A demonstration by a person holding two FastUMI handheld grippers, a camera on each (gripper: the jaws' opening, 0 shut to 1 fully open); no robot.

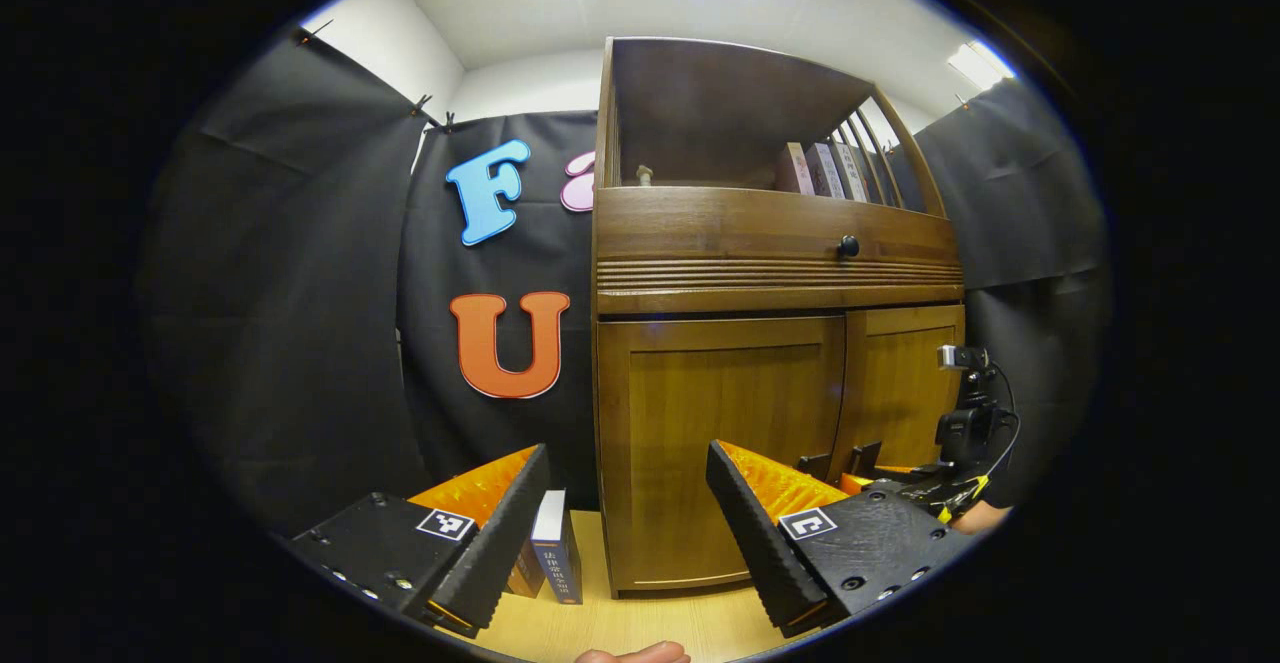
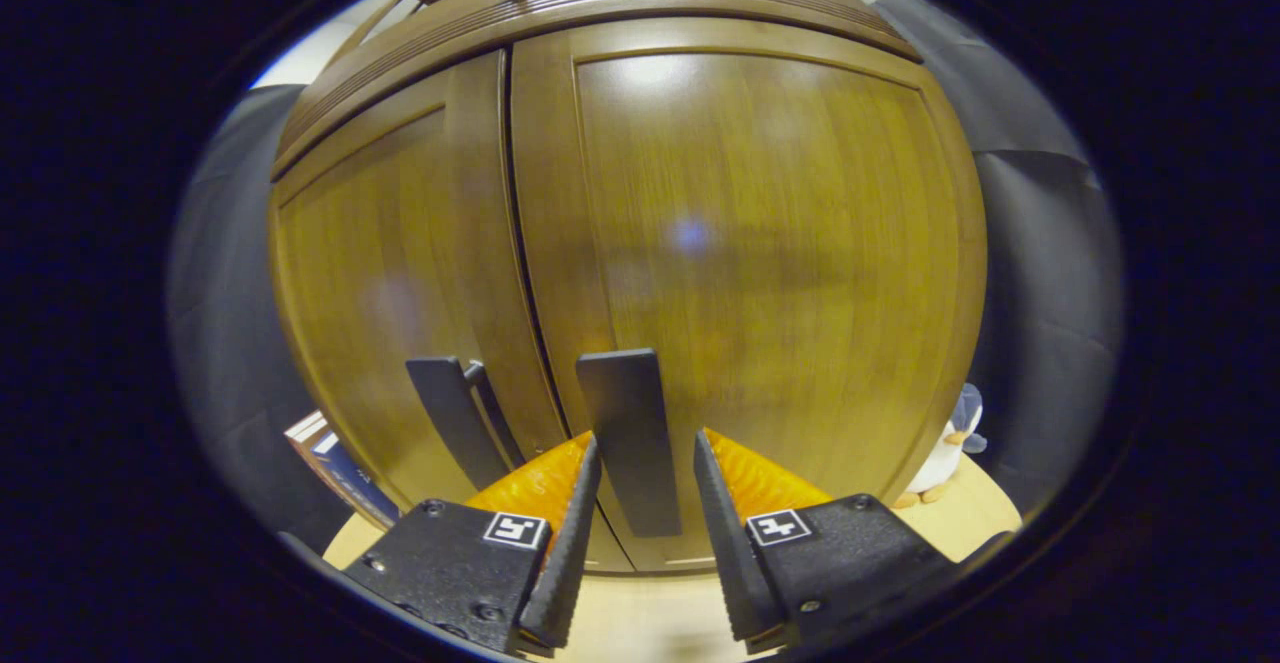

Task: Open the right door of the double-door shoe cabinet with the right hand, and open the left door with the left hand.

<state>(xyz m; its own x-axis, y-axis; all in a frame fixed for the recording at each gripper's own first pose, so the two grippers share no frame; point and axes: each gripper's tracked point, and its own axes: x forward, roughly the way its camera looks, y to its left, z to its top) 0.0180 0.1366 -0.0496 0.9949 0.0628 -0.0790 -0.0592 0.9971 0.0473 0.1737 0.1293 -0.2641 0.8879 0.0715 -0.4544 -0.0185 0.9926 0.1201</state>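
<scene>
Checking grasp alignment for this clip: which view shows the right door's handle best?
The right gripper view: the right door handle stands large and close, between the right tool's fingers, which straddle it with gaps on both sides. The left gripper view shows that handle only small and far off, partly hidden by the right tool.

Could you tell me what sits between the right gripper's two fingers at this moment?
In the right gripper view, the right door's handle stands upright between the right gripper fingers; small gaps show on both sides, so they don't press it yet.
</scene>
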